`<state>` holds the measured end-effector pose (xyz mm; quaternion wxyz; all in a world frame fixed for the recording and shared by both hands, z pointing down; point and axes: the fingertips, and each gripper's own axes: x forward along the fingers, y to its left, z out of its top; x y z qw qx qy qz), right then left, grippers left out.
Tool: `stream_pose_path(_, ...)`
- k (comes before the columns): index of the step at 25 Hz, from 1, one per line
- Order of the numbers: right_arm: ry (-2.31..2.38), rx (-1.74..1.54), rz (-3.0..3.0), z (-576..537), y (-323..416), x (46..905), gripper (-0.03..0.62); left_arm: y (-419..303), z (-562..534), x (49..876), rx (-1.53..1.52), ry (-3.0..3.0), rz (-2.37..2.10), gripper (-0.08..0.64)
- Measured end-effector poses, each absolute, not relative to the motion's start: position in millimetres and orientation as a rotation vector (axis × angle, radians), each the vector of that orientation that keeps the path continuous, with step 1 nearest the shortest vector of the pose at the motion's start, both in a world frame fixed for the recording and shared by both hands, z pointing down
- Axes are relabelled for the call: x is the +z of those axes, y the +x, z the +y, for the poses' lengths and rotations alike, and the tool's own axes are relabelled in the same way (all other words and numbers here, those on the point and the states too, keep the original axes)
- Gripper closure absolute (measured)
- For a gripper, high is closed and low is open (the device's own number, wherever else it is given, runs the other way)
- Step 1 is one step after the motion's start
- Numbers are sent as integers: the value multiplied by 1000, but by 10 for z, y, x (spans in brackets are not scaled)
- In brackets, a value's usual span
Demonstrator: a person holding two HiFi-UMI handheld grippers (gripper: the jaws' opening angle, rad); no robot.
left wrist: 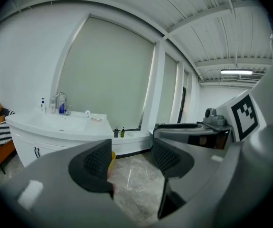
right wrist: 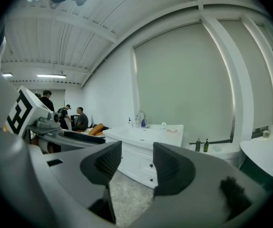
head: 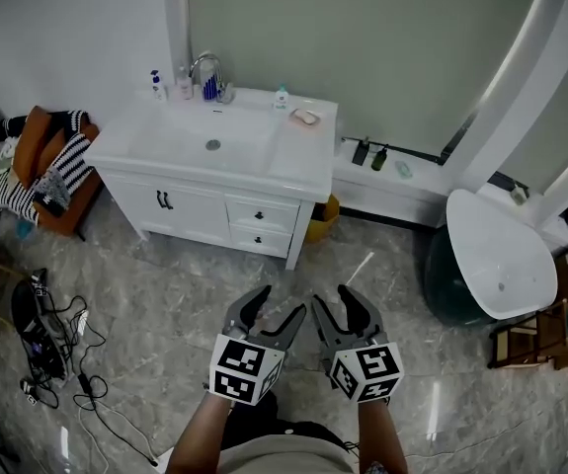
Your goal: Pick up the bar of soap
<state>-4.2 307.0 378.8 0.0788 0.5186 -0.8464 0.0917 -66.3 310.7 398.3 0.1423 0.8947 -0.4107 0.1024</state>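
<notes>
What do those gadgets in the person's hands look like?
They match: the left gripper and right gripper each have a grey body, two curved jaws with dark ribbed pads, and a white cube printed with black square markers. No cables show; the forearms are unsleeved.

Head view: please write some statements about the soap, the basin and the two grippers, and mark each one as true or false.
1. The soap lies on the vanity, right of the basin. True.
2. The left gripper holds the soap. False: it is open and empty, far from the vanity.
3. The right gripper is open. True.
4. The faucet stands at the basin's front edge. False: it stands at the back, by the wall.
</notes>
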Motion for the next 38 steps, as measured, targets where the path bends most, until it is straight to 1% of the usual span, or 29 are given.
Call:
stream_pose_path(7,1612,259,-2483,2781,-115,3805,393,-840,2773,4017,305,2585,-1148,298)
stream_pose_path(17,1655,263,-2449,2553,-75,3814,393,-858,2492,4023,328,2606,-1132,299)
stream_pose_path(22,1619,223,-2472,2413,-78,3881,393,-875,2351,3988,326,2626,-1203,299)
stream_pose_path(34,1588,211,-2466,1587,229,3957,394,-676,1614,4096,324,2579,-1248,299)
stream_pose_path(38,1580,271,-2478,1224,328,4013,393,-538,1272,4154,362,2556,-1246,299)
